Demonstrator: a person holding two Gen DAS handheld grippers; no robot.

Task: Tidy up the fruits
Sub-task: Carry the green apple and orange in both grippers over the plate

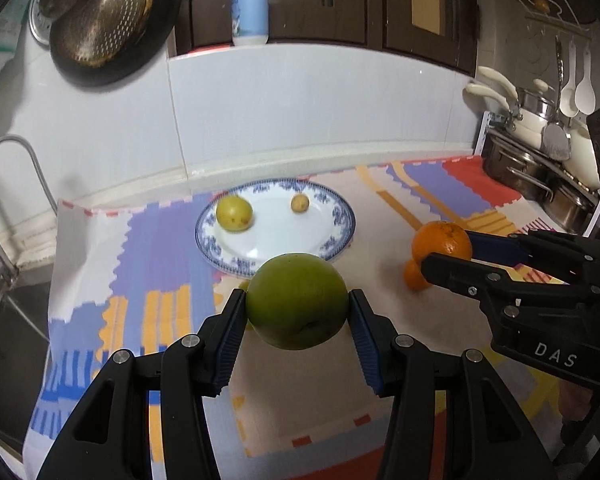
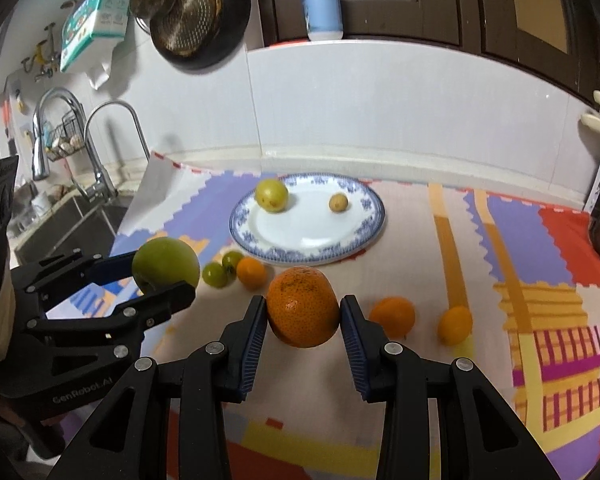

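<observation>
The left gripper [image 1: 297, 312] was clamped on a green apple [image 1: 297, 306], its pads pressing the widest part from both sides, the fruit clear of the patterned mat [image 1: 380, 208]. The right gripper [image 2: 304, 316] gripped a large orange [image 2: 303, 306] the same way. Ahead lay the blue-rimmed plate [image 1: 340, 216], already carrying a yellow-green fruit [image 1: 234, 214] and a small yellow one [image 1: 300, 203]. Both held fruits looked firm, round and smooth-skinned, likely fairly heavy and prone to roll, so a grip across the middle seemed soundest. Small oranges [image 2: 392, 317] and green fruits [image 2: 215, 275] remained on the mat.
</observation>
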